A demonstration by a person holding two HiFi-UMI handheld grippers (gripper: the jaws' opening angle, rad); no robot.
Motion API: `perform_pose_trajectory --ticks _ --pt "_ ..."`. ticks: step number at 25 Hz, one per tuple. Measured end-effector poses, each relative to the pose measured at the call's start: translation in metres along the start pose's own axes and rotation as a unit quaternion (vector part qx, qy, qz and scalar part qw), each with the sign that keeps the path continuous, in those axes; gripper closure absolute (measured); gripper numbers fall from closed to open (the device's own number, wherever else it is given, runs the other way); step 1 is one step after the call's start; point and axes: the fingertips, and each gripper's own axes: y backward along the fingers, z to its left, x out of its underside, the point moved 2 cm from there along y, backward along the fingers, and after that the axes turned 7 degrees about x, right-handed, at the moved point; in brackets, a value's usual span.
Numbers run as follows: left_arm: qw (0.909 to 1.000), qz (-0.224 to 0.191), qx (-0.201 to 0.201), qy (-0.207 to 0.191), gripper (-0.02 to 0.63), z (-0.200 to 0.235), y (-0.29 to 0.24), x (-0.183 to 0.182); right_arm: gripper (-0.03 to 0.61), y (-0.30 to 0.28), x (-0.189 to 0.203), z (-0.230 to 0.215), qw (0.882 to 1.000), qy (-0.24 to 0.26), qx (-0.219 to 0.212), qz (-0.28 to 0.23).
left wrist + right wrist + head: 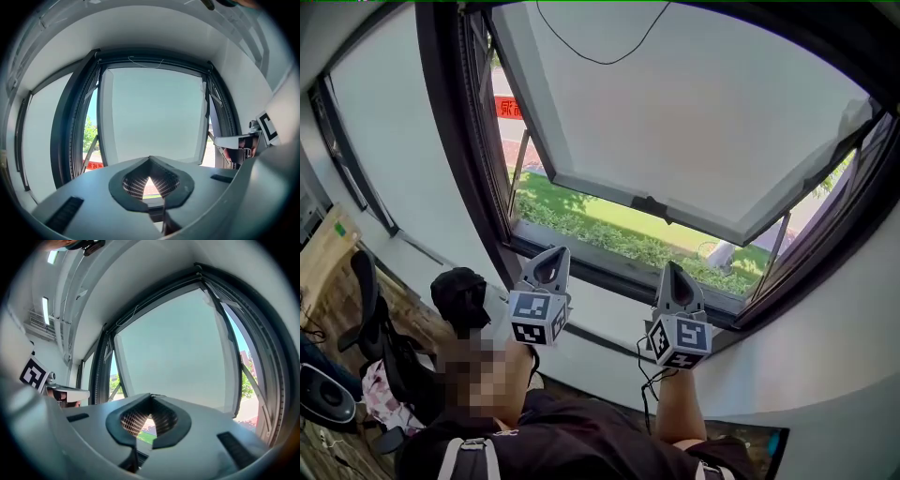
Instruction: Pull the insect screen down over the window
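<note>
Overhead at twelve o'clock, the screen cord (598,63) sags crosswise, well above the left tongs (557,253) and right tongs (672,268), both pressed together and empty.

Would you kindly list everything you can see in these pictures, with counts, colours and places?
window frame: one, dark, across the wall ahead
open sash: one, pale pane, swung outward at its lower edge
cord: one, thin and dark, looped across the top of the sash
red sign: one, red, outside at the upper left
hedge: one strip, green, outside below the sash
office chair: one, black, lower left
wooden desk: one, light brown, far left
seated person: one, dark cap, beside the chair
left gripper: one, grey, shut and empty, raised before the sill
right gripper: one, grey, shut and empty, to its right
right forearm: one, bare, under the right gripper
</note>
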Motion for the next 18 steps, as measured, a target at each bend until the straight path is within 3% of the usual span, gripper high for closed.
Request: perform_pose_trajectory --ticks 9,13,18 --pt "0.9989 -0.015 0.043 -0.003 0.607 0.019 -0.046 -0.012 0.574 -0.023 -0.006 -0.015 0.998 -0.035 0.039 -0.017" --pt "0.9972 -0.023 0.069 -0.018 0.607 0.029 -0.059 -0.018 0.574 -0.032 -0.007 -0.008 0.999 -0.010 0.047 -0.016" --pt "0.9931 -0.013 0.092 -0.072 0.607 0.044 -0.069 -0.022 0.574 -0.035 -0.010 -0.008 0.996 0.051 0.076 -0.017"
